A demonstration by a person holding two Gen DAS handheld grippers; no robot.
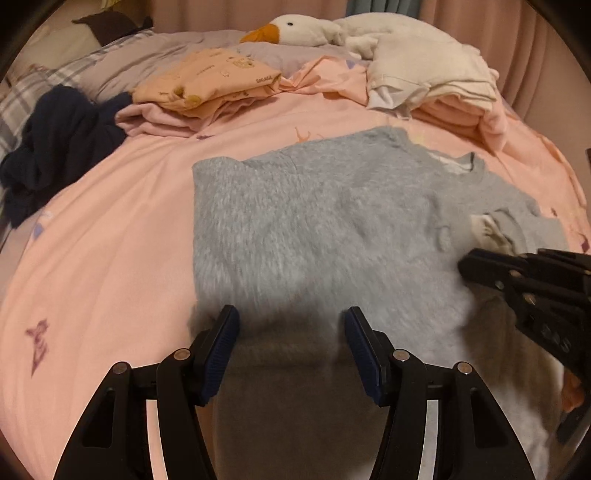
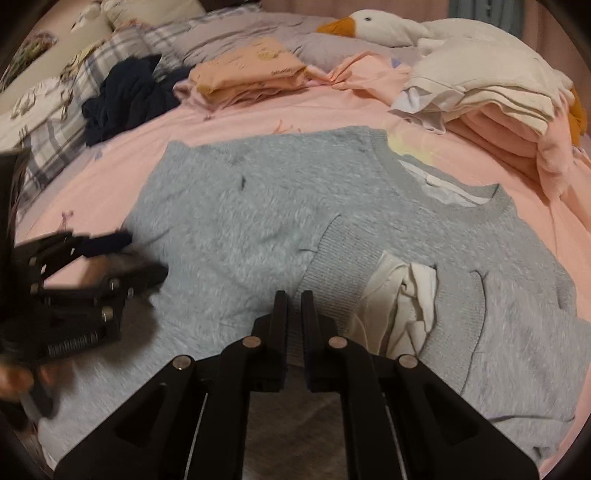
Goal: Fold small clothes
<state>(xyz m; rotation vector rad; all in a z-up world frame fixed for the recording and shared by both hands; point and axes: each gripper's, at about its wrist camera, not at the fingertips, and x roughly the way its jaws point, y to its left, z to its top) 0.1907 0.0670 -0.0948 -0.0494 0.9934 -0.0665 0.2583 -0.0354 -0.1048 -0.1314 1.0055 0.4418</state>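
Note:
A grey sweater (image 1: 314,221) (image 2: 240,203) lies flat on the pink bedsheet (image 1: 92,258), neck to the right. One sleeve (image 2: 454,306) is folded across the chest, and a white inner cuff (image 2: 399,295) (image 1: 487,229) shows at its end. My left gripper (image 1: 291,321) (image 2: 142,254) hovers open over the sweater's lower part with nothing between its fingers. My right gripper (image 2: 293,295) (image 1: 465,262) is shut and empty, just short of the folded sleeve's ribbed cuff.
At the back of the bed lie a folded orange garment (image 1: 207,81) (image 2: 251,70), a crumpled navy garment (image 1: 55,147) (image 2: 125,96) and a stack of cream and pink clothes (image 1: 424,74) (image 2: 480,85). A goose plush (image 1: 295,29) (image 2: 376,22) rests behind them.

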